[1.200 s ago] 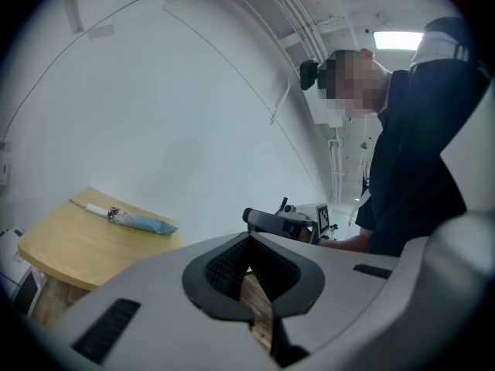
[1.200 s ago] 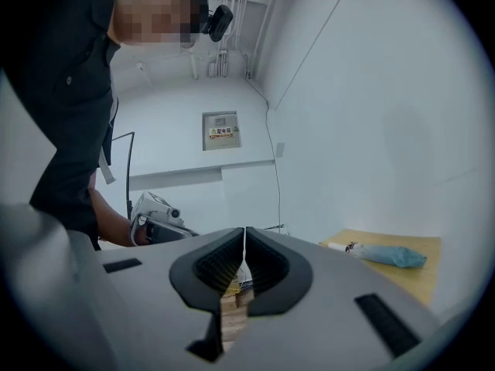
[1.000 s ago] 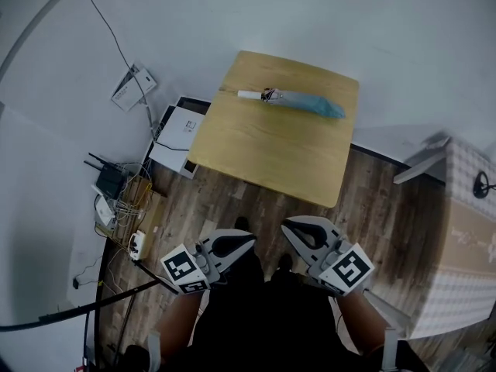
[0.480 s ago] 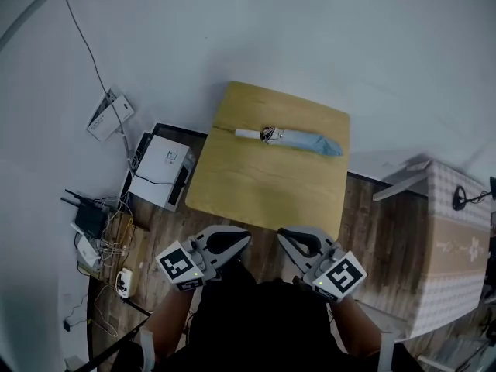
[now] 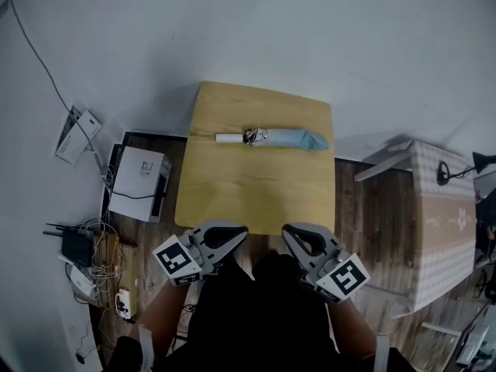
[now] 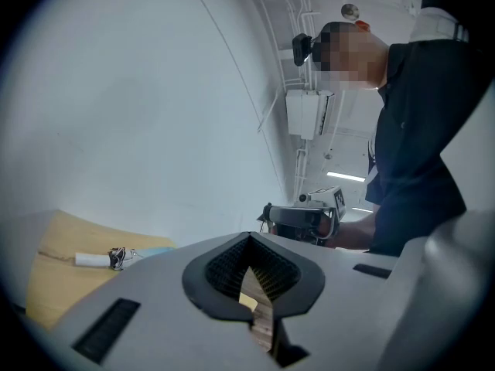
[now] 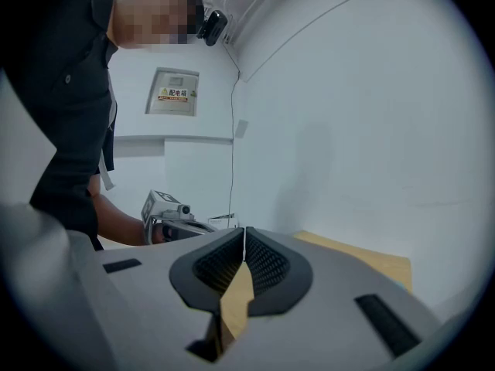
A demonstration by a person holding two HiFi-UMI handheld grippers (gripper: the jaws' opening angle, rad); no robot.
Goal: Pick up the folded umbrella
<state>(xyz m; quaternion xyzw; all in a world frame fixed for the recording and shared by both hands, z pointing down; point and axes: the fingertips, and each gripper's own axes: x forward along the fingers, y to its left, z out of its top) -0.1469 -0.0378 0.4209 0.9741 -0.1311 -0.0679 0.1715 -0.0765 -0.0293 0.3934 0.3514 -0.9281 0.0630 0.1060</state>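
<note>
Presently the folded umbrella (image 5: pixel 273 138) lies across the far part of the wooden tabletop (image 5: pixel 248 196), white handle to the left, blue canopy to the right. By the near edge, the left tongs (image 5: pixel 226 237) and the right tongs (image 5: pixel 302 239) are closed tight on nothing, well apart from the umbrella.

head: high, steeply down | gripper views: low, near-level | shared: table (image 5: pixel 232 196)

Head view: the wooden table (image 5: pixel 232 200) is lying bare at frame centre, leaving open passage from its lower edge up to the folded umbrella (image 5: pixel 271 137). A white device (image 5: pixel 138 183) is flanking it at left and a cloth-covered table (image 5: pixel 446 231) at right, with the wall (image 5: pixel 310 29) standing behind its upper edge.
</note>
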